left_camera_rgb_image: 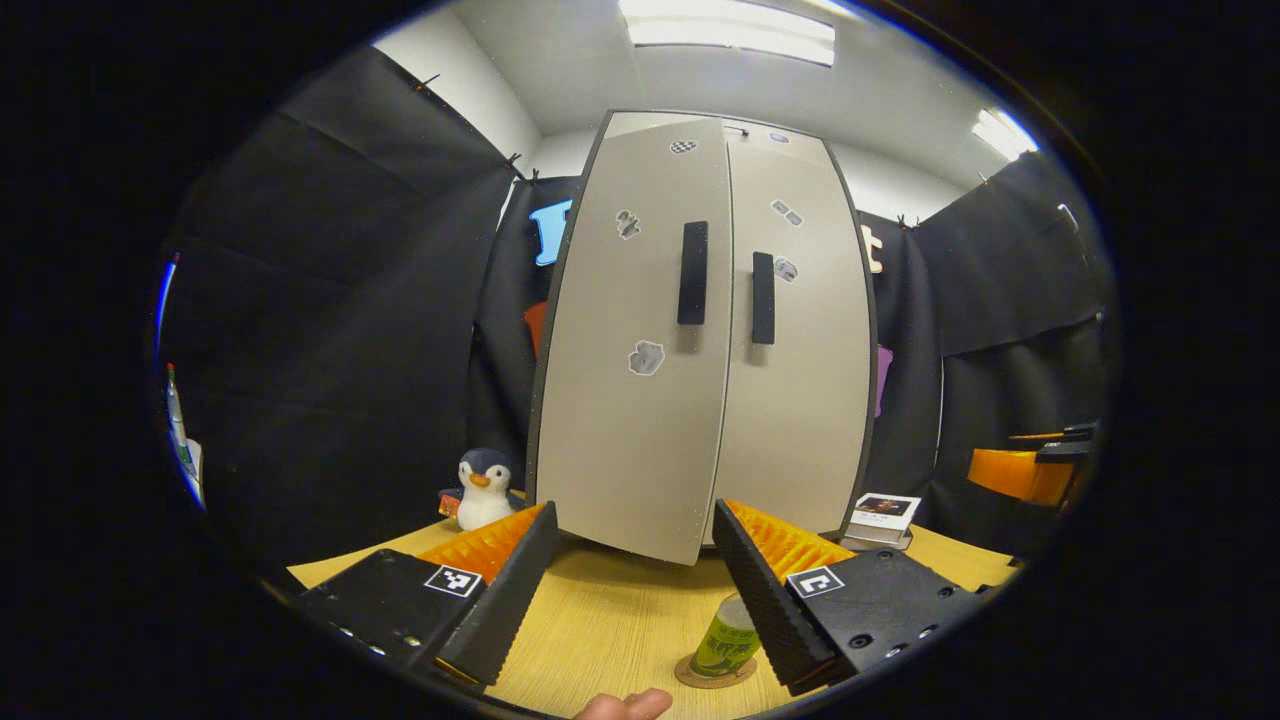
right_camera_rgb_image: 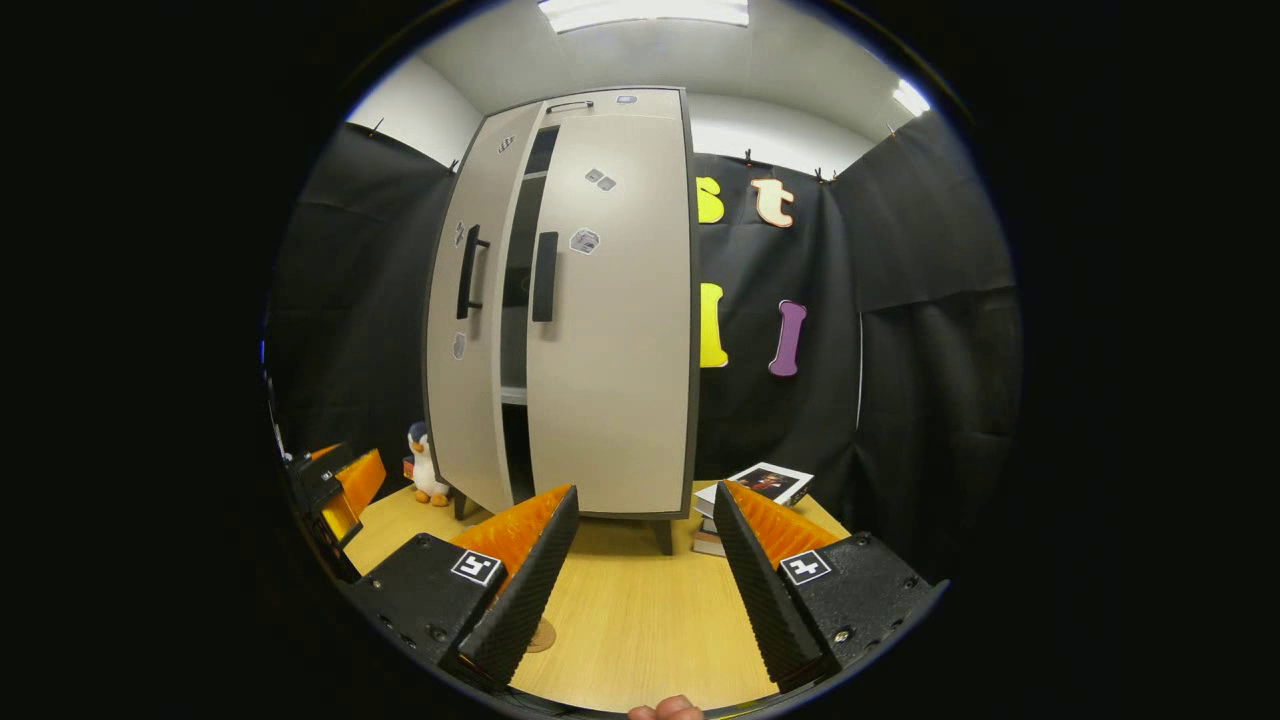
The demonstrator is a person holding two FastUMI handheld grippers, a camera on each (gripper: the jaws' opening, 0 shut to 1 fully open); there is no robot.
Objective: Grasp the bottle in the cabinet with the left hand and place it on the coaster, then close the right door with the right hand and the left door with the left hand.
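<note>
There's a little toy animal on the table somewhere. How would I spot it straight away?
Start from the tall pale cabinet at the back of the wooden table. At its foot, just left of the left door in the left gripper view, stands a small plush penguin. It is the one soft toy there, dark-headed, white-bellied, orange-beaked; the books lie on the cabinet's other side.

Bottle (left_camera_rgb_image: 726, 640): green, upright on the round cork coaster (left_camera_rgb_image: 714, 674), in front of the cabinet.
Cabinet (right_camera_rgb_image: 575, 310): tall, beige.
Right door (right_camera_rgb_image: 610, 310): shut.
Left door (right_camera_rgb_image: 468, 320): slightly ajar, a dark gap beside it.
</note>
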